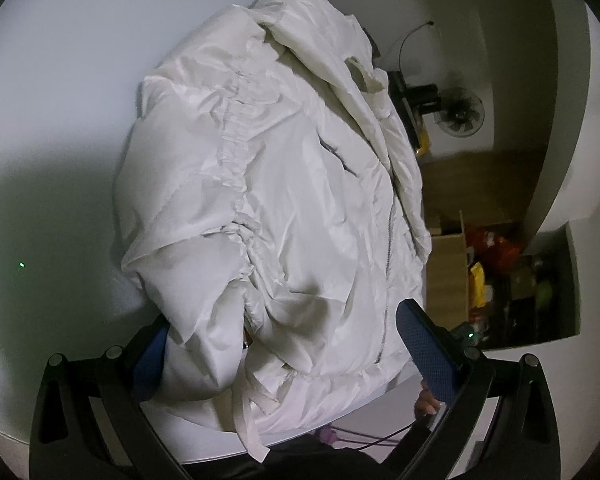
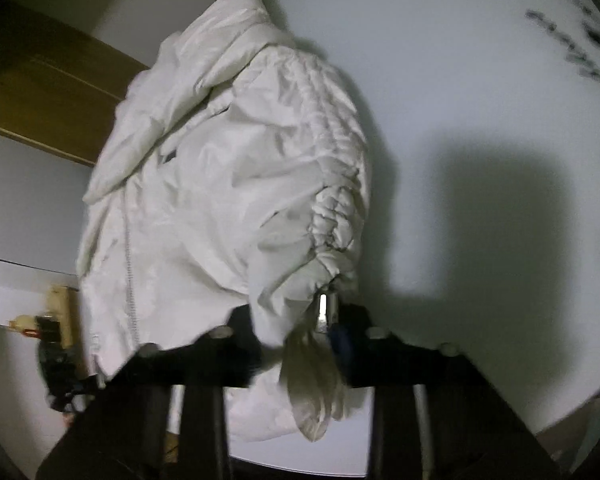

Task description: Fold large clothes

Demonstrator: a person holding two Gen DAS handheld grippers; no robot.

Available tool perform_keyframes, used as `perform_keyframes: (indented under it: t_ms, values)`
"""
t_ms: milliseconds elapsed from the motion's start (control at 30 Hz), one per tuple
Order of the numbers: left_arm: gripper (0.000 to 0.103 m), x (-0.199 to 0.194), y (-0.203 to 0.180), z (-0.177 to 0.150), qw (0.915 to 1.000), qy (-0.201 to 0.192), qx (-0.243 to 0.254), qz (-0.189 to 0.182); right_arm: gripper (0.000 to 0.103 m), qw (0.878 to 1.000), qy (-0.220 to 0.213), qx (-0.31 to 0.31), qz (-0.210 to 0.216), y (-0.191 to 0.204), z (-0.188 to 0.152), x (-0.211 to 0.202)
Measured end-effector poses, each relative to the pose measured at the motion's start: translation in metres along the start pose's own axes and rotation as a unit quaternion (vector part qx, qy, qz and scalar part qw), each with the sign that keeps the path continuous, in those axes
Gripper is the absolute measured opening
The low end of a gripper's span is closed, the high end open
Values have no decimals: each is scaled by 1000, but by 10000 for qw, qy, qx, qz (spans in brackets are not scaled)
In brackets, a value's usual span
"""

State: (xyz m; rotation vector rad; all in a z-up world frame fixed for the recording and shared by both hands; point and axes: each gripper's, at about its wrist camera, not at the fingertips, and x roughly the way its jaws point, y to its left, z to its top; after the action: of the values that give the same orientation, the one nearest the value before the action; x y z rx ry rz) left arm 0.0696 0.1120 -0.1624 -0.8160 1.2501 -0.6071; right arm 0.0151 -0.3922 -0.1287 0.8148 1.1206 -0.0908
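A white puffy jacket point(image 1: 260, 184) with a zipper and a gathered seam lies crumpled on a white table point(image 1: 52, 120). My left gripper point(image 1: 284, 340) is open, its blue-padded fingers point(image 1: 428, 352) spread on either side of the jacket's near hem, with fabric between them. In the right wrist view the same jacket point(image 2: 228, 184) fills the middle. My right gripper point(image 2: 300, 332) is shut on the jacket's gathered cuff end, and a fold of white fabric hangs below the fingers.
The table's near edge point(image 1: 204, 440) runs under the jacket hem. To the right of the table are a wooden floor, a standing fan point(image 1: 460, 114) and an open cardboard box point(image 1: 452, 272) with mixed items. Dark marks point(image 2: 572, 44) show on the table's far right.
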Motion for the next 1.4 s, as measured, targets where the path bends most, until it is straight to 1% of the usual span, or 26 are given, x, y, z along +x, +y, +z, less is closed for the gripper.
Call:
perform_keyframes:
  t_ms: [100,133,167,200,233,267,300,367,433,500,633,833,967,1100,1267,1400]
  values:
    - [100,2,-4,-2,9999,-61,75,123,13,9999,-64,75,140,-5,-1,3]
    - [90,2,-5,-3,9997,-95,53,227,12,9998,-91,105,173,-7,-2,3]
    - [75,3,-5,-3,9994,-80,64,341,11,9997,-114,115,194,-9,-4,3]
    - [41,6,-3,-3,9985,-60,28,540,11,9996,-150,126,227,-10,-5,3]
    - [26,8,3,-3,9981,-58,-95,601,11,9993,-187,140,277,-12,-6,3]
    - [25,11,10,-2,9988,-30,-244,433,10,9992,-205,152,320,-14,-7,2]
    - [22,11,12,-1,9988,-16,-295,381,10,9988,-211,195,387,-16,-8,2]
    - [20,12,10,-2,9987,-34,-239,452,10,9983,-209,262,472,-20,-9,1]
    - [16,13,5,-6,9979,-110,-52,641,10,9984,-222,251,461,-19,-10,1]
    - [14,12,4,-8,9973,-132,3,723,9,9984,-228,234,467,-18,-10,-1]
    - [10,1,4,-16,9972,-161,87,718,7,9980,-261,122,569,-15,-15,-11]
    - [9,-18,-1,-30,9974,-133,294,639,7,9978,-265,-80,610,-8,-25,-30]
    - [9,-33,-3,-46,9978,-49,452,487,7,9975,-233,-85,655,-14,-32,-42]
    - [9,-53,-5,-57,9972,-9,592,460,7,9962,-166,-52,857,-26,-39,-56]
    - [9,-73,-18,-58,9952,-130,854,455,7,9952,-219,-190,938,-27,-41,-77]
    - [9,-83,-35,-51,9930,-260,1060,451,7,9941,-321,-318,988,-21,-37,-93]
